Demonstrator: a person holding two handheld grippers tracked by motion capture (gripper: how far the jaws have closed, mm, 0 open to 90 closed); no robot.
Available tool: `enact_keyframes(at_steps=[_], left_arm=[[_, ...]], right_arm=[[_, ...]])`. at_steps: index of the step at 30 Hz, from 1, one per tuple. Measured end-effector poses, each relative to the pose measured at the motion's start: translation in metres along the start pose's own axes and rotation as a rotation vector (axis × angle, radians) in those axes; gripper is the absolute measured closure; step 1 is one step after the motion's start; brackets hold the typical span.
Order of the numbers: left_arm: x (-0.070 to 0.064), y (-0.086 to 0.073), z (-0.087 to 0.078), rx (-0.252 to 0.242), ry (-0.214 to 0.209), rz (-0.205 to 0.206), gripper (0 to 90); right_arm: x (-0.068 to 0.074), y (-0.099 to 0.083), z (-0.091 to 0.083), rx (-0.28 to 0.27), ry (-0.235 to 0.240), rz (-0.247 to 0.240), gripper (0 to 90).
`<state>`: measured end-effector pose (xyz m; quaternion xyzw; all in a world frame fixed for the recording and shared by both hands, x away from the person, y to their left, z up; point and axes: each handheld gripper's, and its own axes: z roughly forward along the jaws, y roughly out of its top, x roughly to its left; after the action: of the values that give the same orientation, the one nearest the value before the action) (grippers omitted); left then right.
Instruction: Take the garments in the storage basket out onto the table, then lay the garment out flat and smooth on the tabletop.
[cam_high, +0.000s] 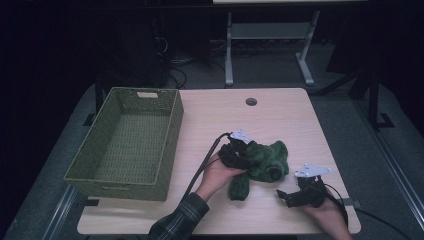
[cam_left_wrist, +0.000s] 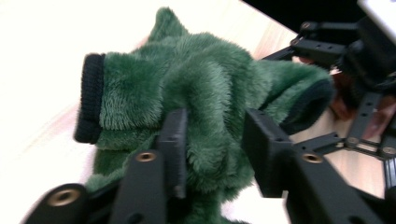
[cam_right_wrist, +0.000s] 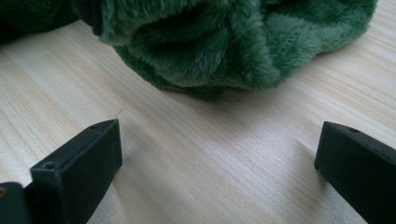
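A crumpled green fleece garment with black cuffs (cam_high: 267, 160) lies on the wooden table (cam_high: 280, 115) right of centre. My left gripper (cam_high: 239, 152) presses into its left side. In the left gripper view a thick fold of the green fleece (cam_left_wrist: 210, 107) sits squeezed between the two black jaws, so my left gripper (cam_left_wrist: 212, 144) is shut on it. My right gripper (cam_high: 286, 196) rests low at the table's front right, just below the garment. In the right gripper view its jaws stand wide apart over bare wood, and the fleece (cam_right_wrist: 224, 42) lies beyond my right gripper (cam_right_wrist: 219, 154).
A green woven basket (cam_high: 125, 142) stands open on the table's left side. A round cable hole (cam_high: 251, 101) sits near the far edge. Table legs and a metal frame (cam_high: 270, 45) stand on the floor behind. A person's plaid sleeve (cam_high: 182, 220) enters at the bottom.
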<state>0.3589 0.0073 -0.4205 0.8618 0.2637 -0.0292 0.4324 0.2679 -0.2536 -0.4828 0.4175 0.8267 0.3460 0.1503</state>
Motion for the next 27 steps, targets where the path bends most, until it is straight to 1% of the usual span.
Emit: enact_keyframes(at_steps=[1, 2, 3, 4, 5, 6, 7, 9, 12, 13, 14, 15, 16, 17, 18, 19, 21, 22, 24, 25, 27], left_arm=[[-0.001, 0.001, -0.005, -0.005, 0.003, 0.006, 55.9], [-0.001, 0.001, -0.009, -0.012, 0.003, 0.002, 54.3], [-0.001, 0.001, -0.014, -0.009, 0.005, 0.012, 53.2], [-0.002, 0.001, -0.019, -0.011, 0.01, 0.012, 52.2], [-0.002, 0.001, -0.019, -0.011, 0.01, 0.012, 51.9], [-0.003, 0.0, -0.028, -0.012, 0.016, 0.025, 51.4], [-0.003, -0.001, -0.033, -0.009, 0.018, 0.036, 51.4], [-0.005, -0.004, -0.041, -0.014, 0.022, 0.033, 51.4], [-0.007, -0.007, -0.053, -0.013, 0.032, 0.045, 51.5], [-0.008, -0.009, -0.056, -0.009, 0.039, 0.05, 51.5], [-0.009, -0.012, -0.059, -0.008, 0.043, 0.053, 51.5], [-0.009, -0.016, -0.061, -0.009, 0.047, 0.055, 51.5], [-0.01, -0.02, -0.063, -0.005, 0.049, 0.051, 51.6], [-0.011, -0.024, -0.064, 0.0, 0.052, 0.056, 51.6], [-0.011, -0.024, -0.064, 0.0, 0.052, 0.056, 51.5], [-0.013, -0.032, -0.064, 0.017, 0.061, 0.064, 51.2], [-0.015, -0.038, -0.063, 0.036, 0.084, 0.084, 49.7], [-0.016, -0.04, -0.063, 0.041, 0.089, 0.093, 49.4], [-0.016, -0.042, -0.061, 0.043, 0.089, 0.092, 48.9], [-0.016, -0.043, -0.058, 0.042, 0.094, 0.092, 48.2], [-0.016, -0.044, -0.054, 0.049, 0.091, 0.092, 47.1]], right_arm=[[0.0, 0.0, 0.0, -0.001, 0.0, 0.0, 0.4], [0.0, 0.0, 0.0, 0.0, 0.0, -0.002, 0.4], [0.0, 0.0, 0.0, 0.0, -0.001, 0.001, 0.4], [0.0, 0.001, 0.0, 0.001, -0.003, 0.003, 0.4], [0.0, 0.001, 0.0, 0.001, -0.003, 0.003, 0.4], [0.001, 0.001, 0.001, -0.003, -0.001, -0.004, 0.4], [0.001, 0.001, 0.001, -0.003, -0.001, -0.004, 0.4], [0.001, 0.001, 0.001, -0.001, -0.001, -0.002, 0.5], [0.002, 0.004, 0.001, 0.025, -0.006, 0.004, 0.6], [0.002, 0.004, 0.001, 0.029, -0.009, 0.002, 2.2], [0.003, 0.004, -0.001, 0.031, -0.007, 0.007, 6.7], [0.003, 0.005, -0.003, 0.029, -0.002, 0.0, 10.3], [0.004, 0.005, -0.004, 0.027, 0.009, 0.003, 12.2], [0.005, 0.005, -0.005, 0.026, 0.016, 0.01, 13.3], [0.007, 0.004, -0.006, 0.024, 0.024, 0.009, 13.4], [0.008, 0.004, -0.008, 0.023, 0.031, 0.01, 13.7], [0.012, 0.004, -0.01, 0.012, 0.045, 0.01, 14.7], [0.013, 0.004, -0.012, 0.007, 0.051, 0.008, 15.0], [0.015, 0.004, -0.013, 0.002, 0.058, 0.002, 15.5], [0.019, 0.006, -0.013, -0.002, 0.078, 0.002, 15.7], [0.023, 0.007, -0.012, 0.001, 0.094, -0.012, 15.7]])
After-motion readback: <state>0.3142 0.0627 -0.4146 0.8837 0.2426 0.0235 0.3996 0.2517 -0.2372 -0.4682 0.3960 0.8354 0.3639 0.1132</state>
